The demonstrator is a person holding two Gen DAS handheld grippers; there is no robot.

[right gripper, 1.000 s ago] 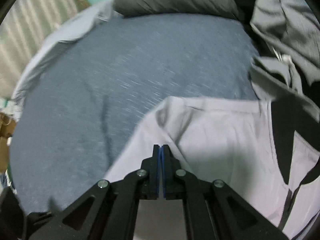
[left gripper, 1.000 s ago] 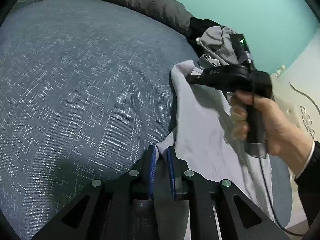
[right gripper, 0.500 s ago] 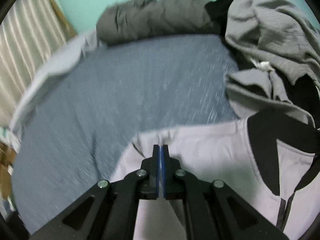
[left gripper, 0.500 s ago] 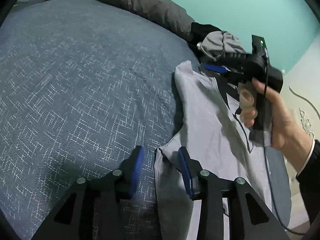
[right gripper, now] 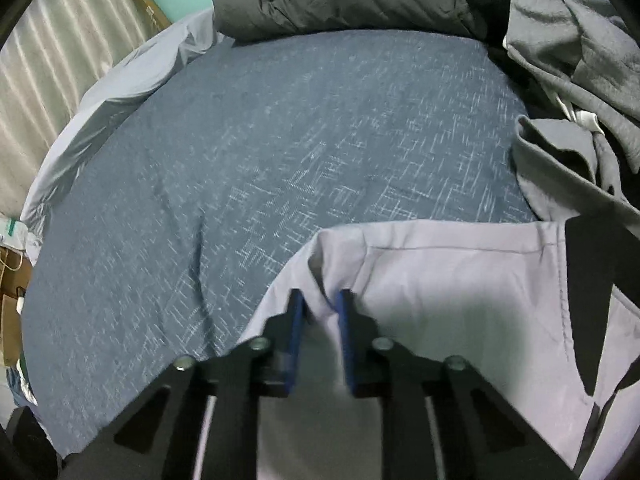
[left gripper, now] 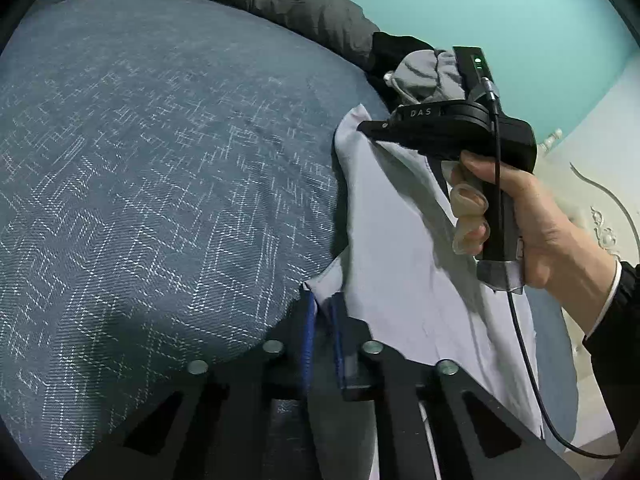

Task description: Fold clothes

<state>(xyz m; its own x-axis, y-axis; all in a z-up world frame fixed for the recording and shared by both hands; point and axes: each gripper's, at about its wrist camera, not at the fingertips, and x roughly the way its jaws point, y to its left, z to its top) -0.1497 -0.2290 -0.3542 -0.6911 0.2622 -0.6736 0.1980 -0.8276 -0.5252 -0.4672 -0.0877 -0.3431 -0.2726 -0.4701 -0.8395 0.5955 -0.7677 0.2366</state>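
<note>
The left gripper has its blue fingers clamped on a corner of the pale grey top, at the end lying farthest from the grey hoodie. The right gripper shows its fingers standing apart, with a raised ridge of the top's fabric between them and no clear pinch. It is carried in a person's hand at the shoulder end, just short of the hoodie. The top lies on the bed, its long axis running from the left fingers straight toward the hoodie and its black collar facing that heap. The right hand is the nearer to the hoodie, and the open blue cover spreads beside the top on the side away from that hand. Any fold across to that side would likely need the right fingers shut first
</note>
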